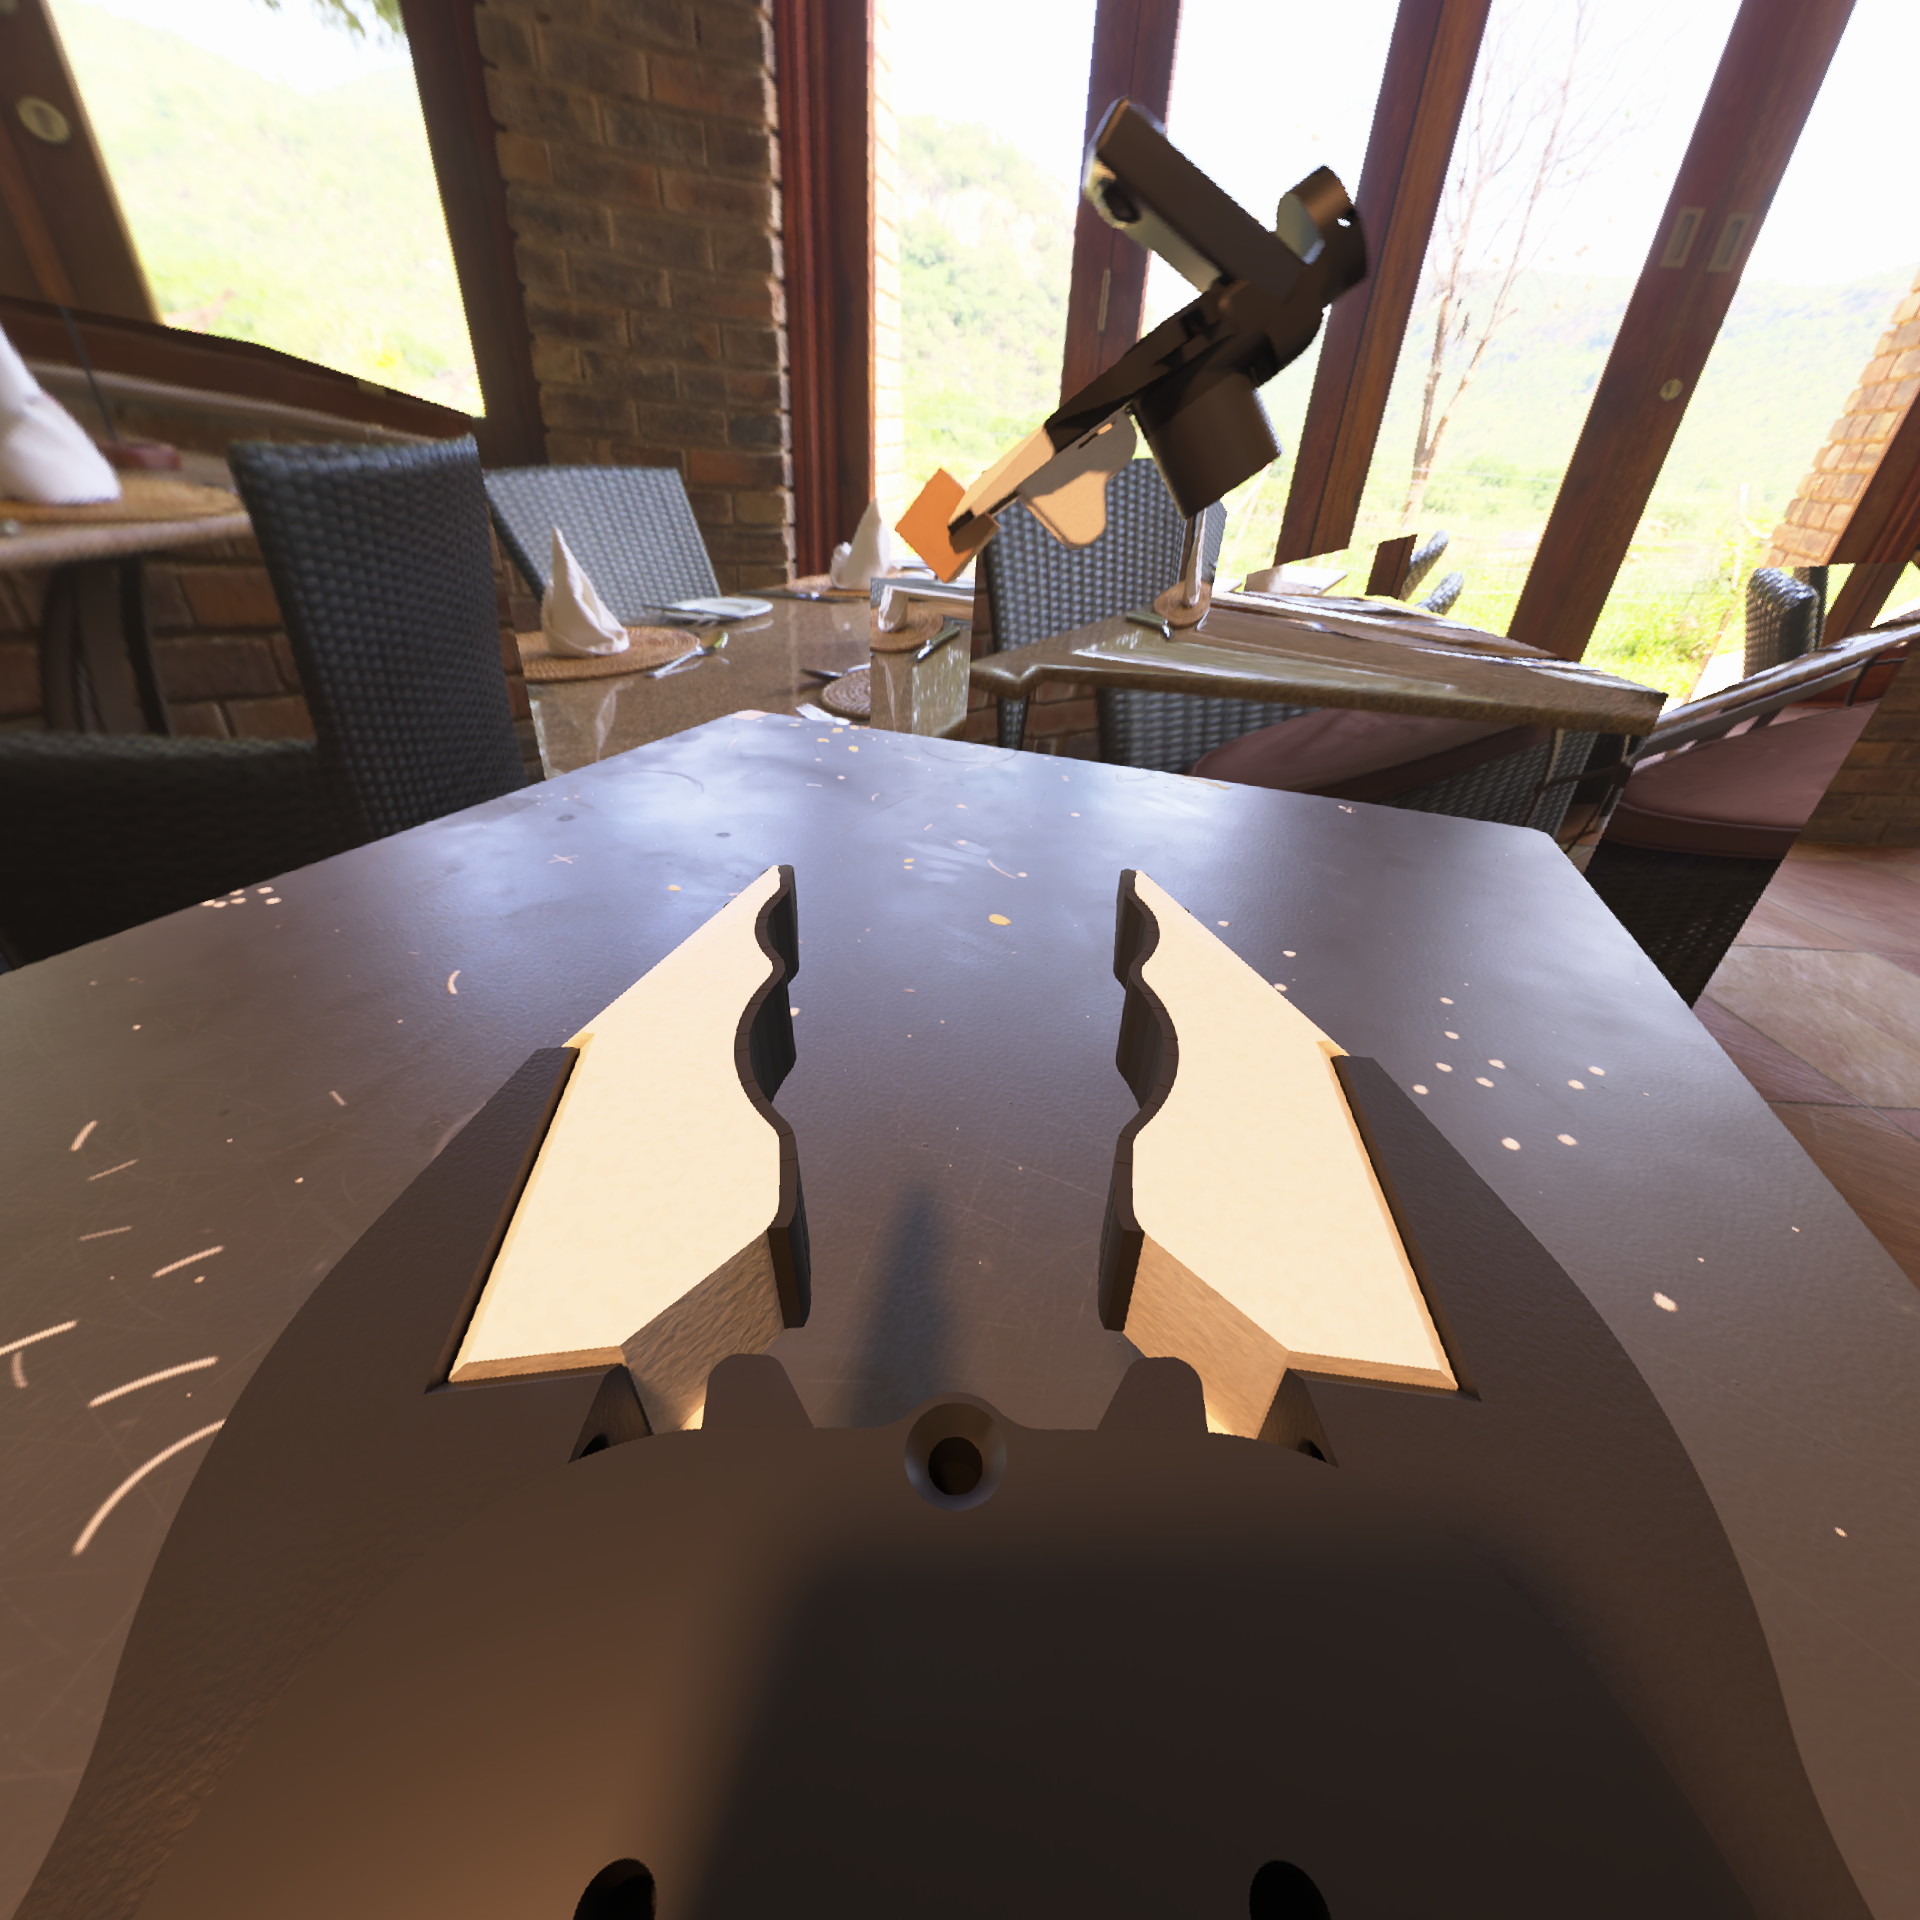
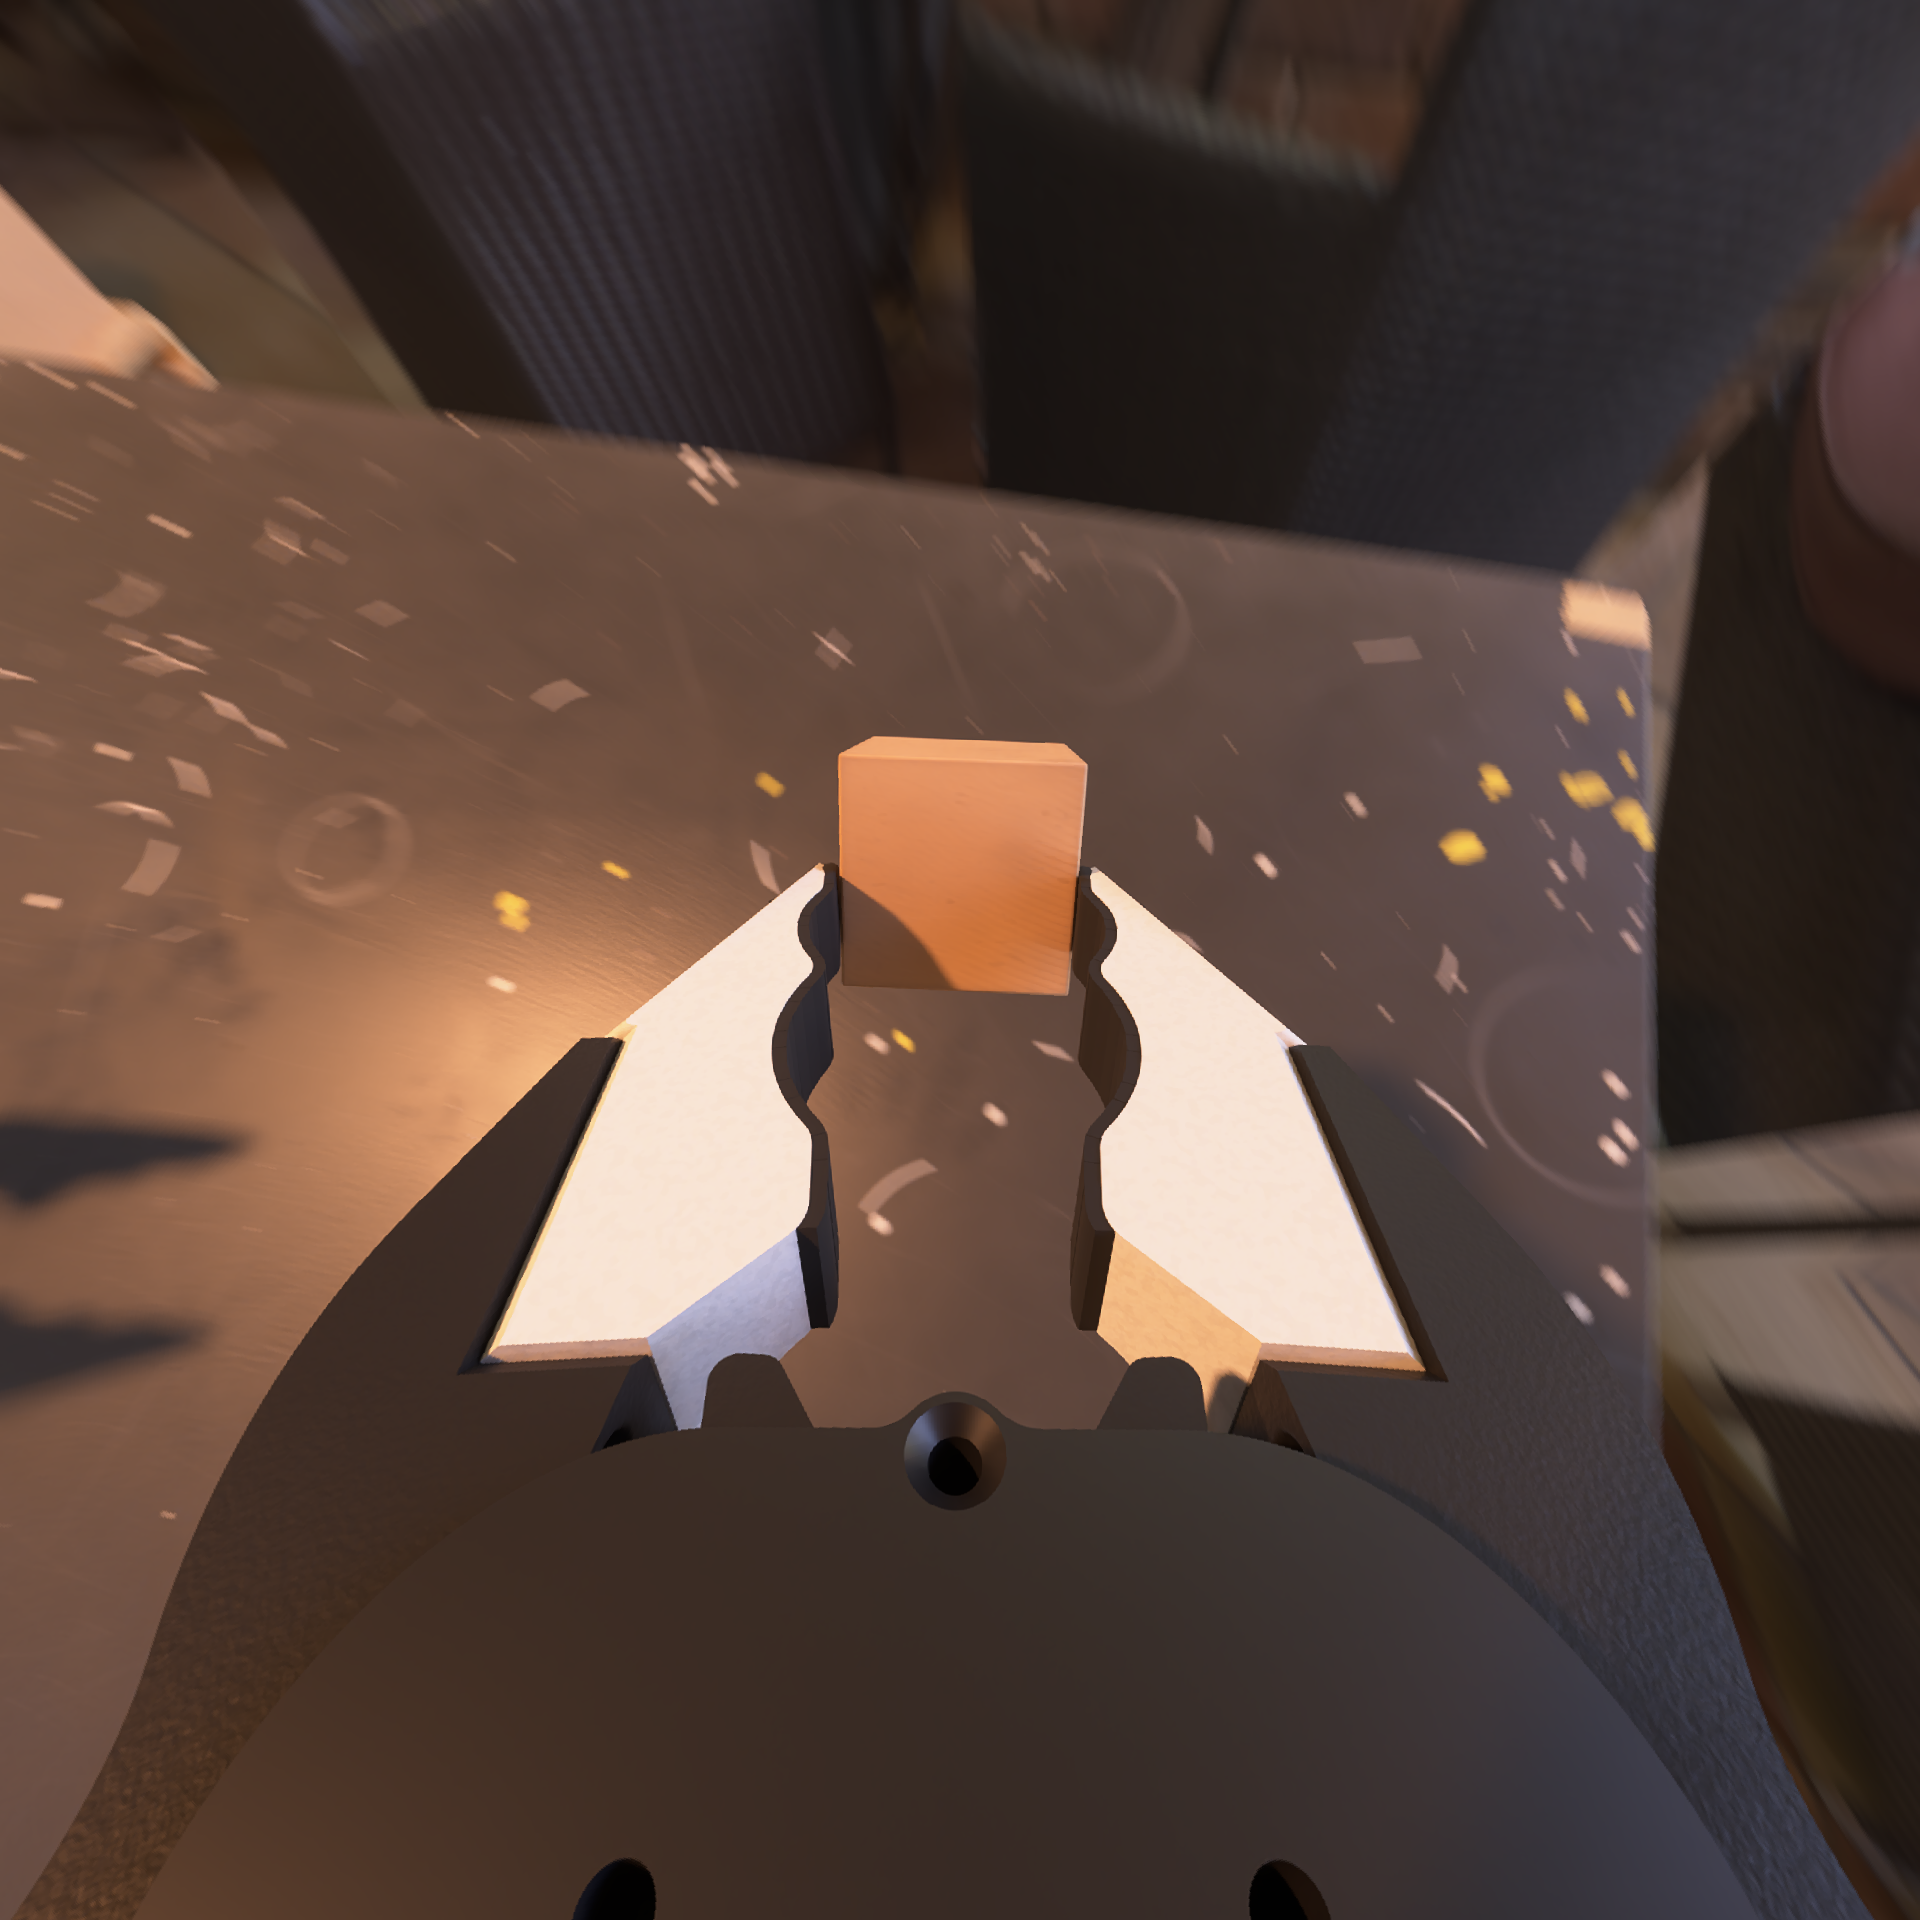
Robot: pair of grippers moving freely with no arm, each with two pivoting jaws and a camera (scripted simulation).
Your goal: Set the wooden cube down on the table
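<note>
The wooden cube point(image 2: 961, 862) is a small orange block clamped between the tips of my right gripper point(image 2: 956, 883), high above the dark speckled table point(image 2: 416, 987). In the left wrist view the cube point(image 1: 935, 520) shows in the air beyond the table's far edge, with the right gripper point(image 1: 971, 520) tilted down and to the left around it. My left gripper point(image 1: 956, 883) is open and empty, its fingers held low over the table point(image 1: 935, 1091) and pointing across it.
Wicker chairs point(image 1: 384, 623) stand at the left and beyond the far edge. Other set tables point(image 1: 1299, 665) with napkins lie behind. The table's right edge point(image 1: 1662, 956) drops to a wooden floor point(image 1: 1829, 1039). Shadows of the grippers point(image 2: 94, 1153) fall on the table at left.
</note>
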